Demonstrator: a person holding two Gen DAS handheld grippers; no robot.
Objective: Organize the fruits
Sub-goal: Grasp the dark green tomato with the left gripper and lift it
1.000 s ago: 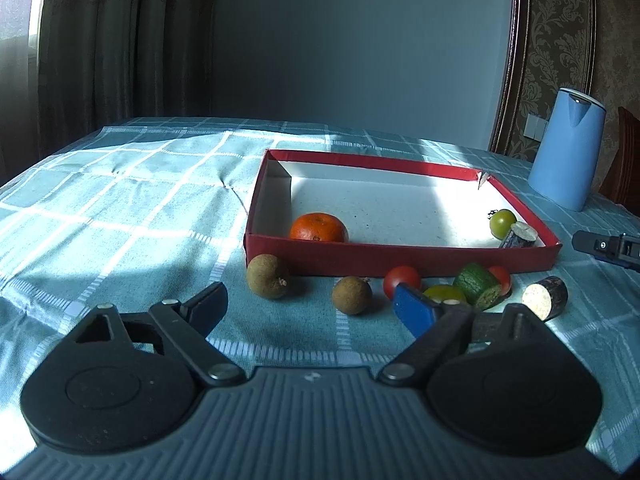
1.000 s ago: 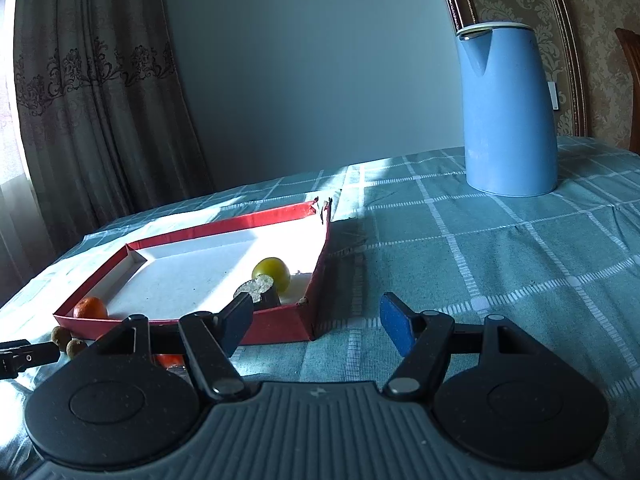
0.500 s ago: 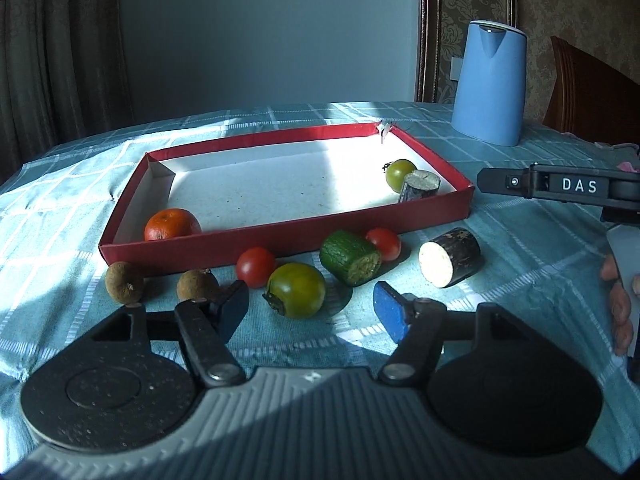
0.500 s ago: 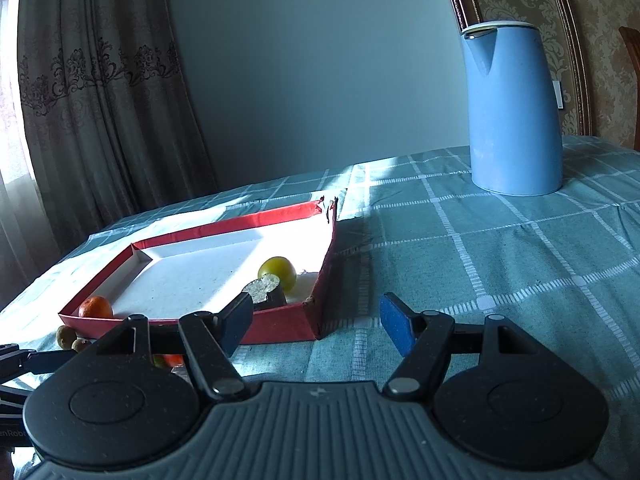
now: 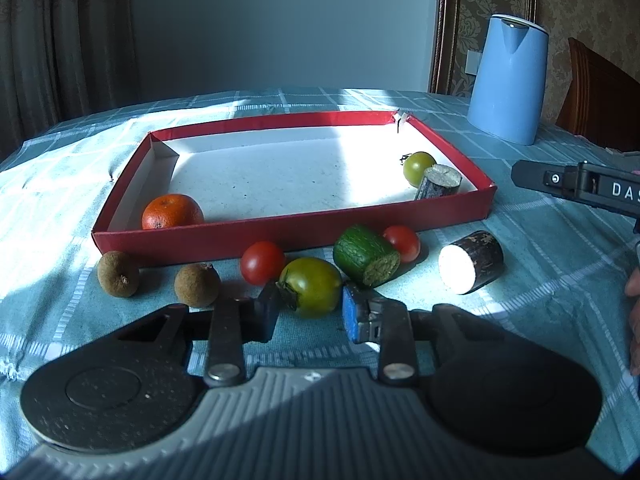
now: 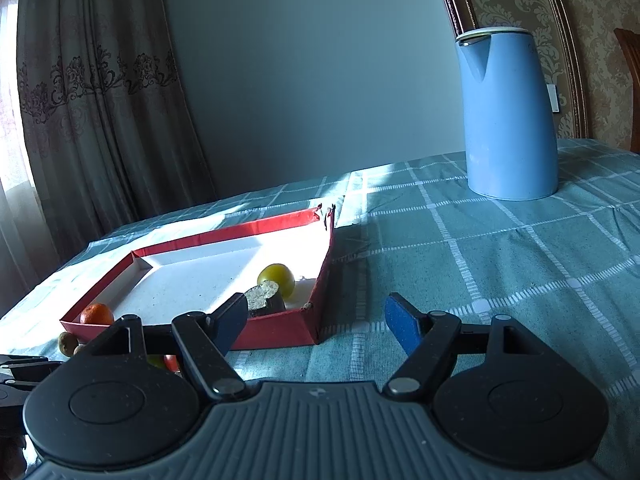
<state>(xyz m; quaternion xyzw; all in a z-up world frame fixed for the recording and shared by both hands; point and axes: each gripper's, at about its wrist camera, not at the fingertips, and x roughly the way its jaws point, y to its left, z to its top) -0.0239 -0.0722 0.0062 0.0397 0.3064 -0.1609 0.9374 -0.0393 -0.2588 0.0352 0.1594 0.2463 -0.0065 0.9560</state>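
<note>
A red tray (image 5: 280, 228) holds an orange (image 5: 173, 211), a small green tomato (image 5: 418, 167) and a dark cut stub (image 5: 437, 182). In front of it lie two brown longans (image 5: 118, 274), two red tomatoes (image 5: 262, 262), a cucumber piece (image 5: 366, 255), a white-faced dark stub (image 5: 471, 261) and a green tomato (image 5: 311, 286). My left gripper (image 5: 308, 310) is open, its jaws either side of the green tomato's near edge. My right gripper (image 6: 316, 322) is open and empty, just right of the tray (image 6: 280, 334).
A blue kettle (image 5: 508, 80) stands at the back right on the checked tablecloth (image 5: 560, 264), also in the right wrist view (image 6: 506, 116). A wooden chair (image 5: 596, 100) is behind it. Curtains hang at the left. The right gripper's body (image 5: 580, 184) shows at the right edge.
My left gripper has moved forward and narrowed its jaws around the green tomato. The right gripper has barely shifted.
</note>
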